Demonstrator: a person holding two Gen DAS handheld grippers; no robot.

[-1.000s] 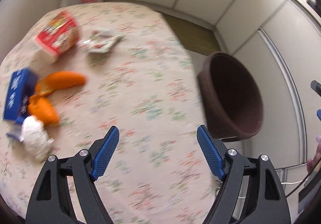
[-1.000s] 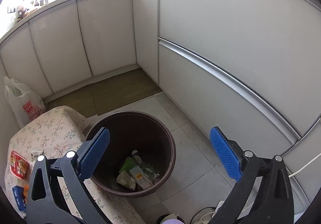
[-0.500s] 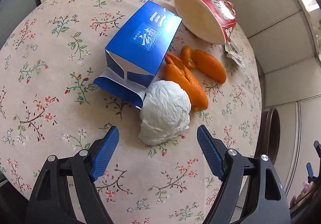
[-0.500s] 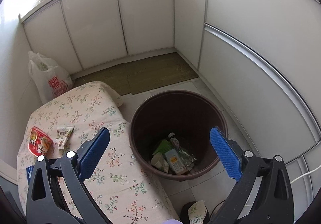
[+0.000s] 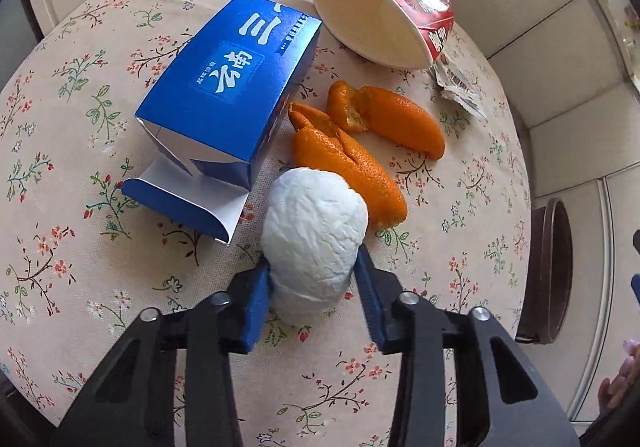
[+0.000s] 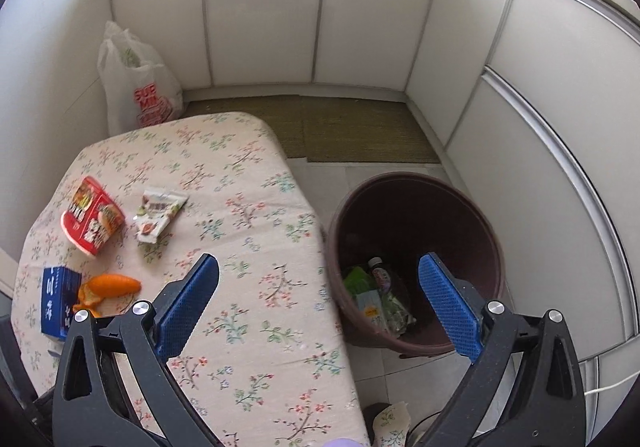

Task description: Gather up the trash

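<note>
Where it gaped before, left claw (image 5: pixel 314 273) closing on tissue wad (image 5: pixel 314 237)

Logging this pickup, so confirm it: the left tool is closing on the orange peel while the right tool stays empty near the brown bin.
One thing is wrong. The left tool is closing around the crumpled white tissue, not the orange peel, which lies untouched just beyond it, as the left wrist view shows. The right tool is indeed empty near the brown bin.
</note>
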